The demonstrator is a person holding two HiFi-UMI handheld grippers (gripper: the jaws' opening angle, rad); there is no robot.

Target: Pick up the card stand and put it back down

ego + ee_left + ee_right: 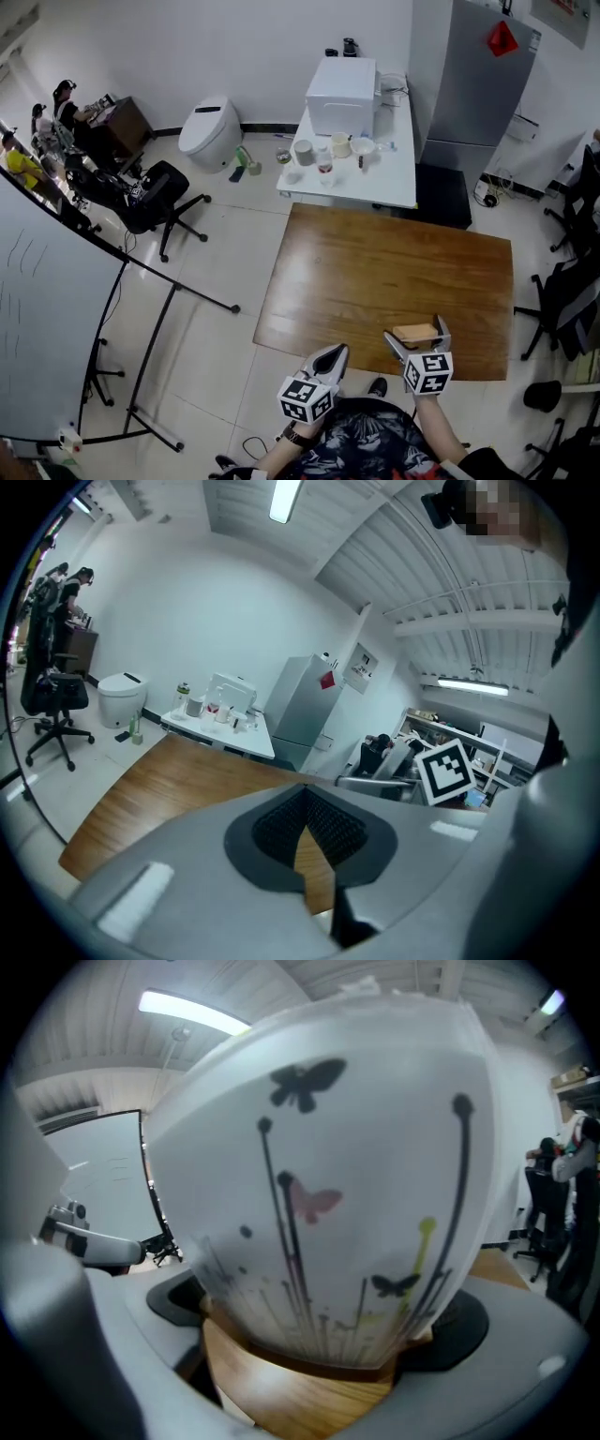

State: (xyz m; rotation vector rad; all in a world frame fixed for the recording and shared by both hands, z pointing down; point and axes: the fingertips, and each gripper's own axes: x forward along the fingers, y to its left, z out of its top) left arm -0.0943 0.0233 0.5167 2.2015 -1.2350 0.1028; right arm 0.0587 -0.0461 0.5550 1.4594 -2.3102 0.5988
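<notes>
Nearest, the left hand-held gripper [333,357] hovers at the near edge of the counter [375,262], jaws pressed together with nothing between them. Just beside it, the right hand-held gripper [415,339] reaches over that edge, pinching the wooden base of the card stand [309,1194]. Its butterfly-printed card is upright; contact with the counter cannot be confirmed. Open wood runs from there to the far edge. Beyond stands a white table [389,183] bearing cups and a white box [341,96]. An office chair [155,199] stands far left.

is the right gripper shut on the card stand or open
Shut on it. In the right gripper view, the jaws of the right gripper press both sides of the wooden base of the card stand.
</notes>
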